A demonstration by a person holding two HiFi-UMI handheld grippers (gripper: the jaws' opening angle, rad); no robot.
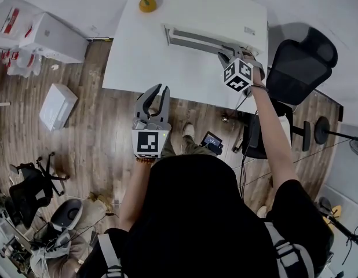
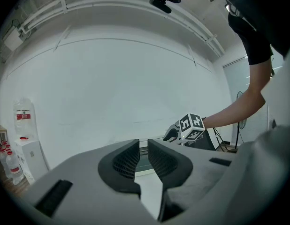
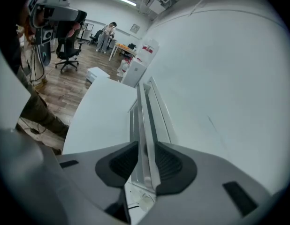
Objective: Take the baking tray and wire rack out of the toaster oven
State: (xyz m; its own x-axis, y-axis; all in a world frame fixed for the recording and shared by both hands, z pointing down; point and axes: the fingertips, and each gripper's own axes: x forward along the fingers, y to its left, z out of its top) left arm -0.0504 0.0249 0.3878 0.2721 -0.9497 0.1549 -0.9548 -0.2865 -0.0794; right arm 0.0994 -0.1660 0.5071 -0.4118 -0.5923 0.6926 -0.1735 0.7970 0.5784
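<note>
The fingers (image 3: 124,163) of the right gripper (image 3: 147,143) clamp the door handle (image 3: 145,111) of the toaster oven (image 1: 225,13), while the left gripper (image 2: 143,140) is pinched together and empty; the door is best pulled evenly towards the near side.

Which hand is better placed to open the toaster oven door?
Right. Its claw grips the door handle; the left claw hangs shut and empty at the table's near edge, short of the oven.

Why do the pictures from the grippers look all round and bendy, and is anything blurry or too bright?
Left gripper view: a wide lens bends the lines on the wall and blackens the corners. Right gripper view: same round black edge and bulging wall; the oven handle between its jaws stays clear, and the ceiling lights glare. Head view: sharp, evenly lit, white table bright.
</note>
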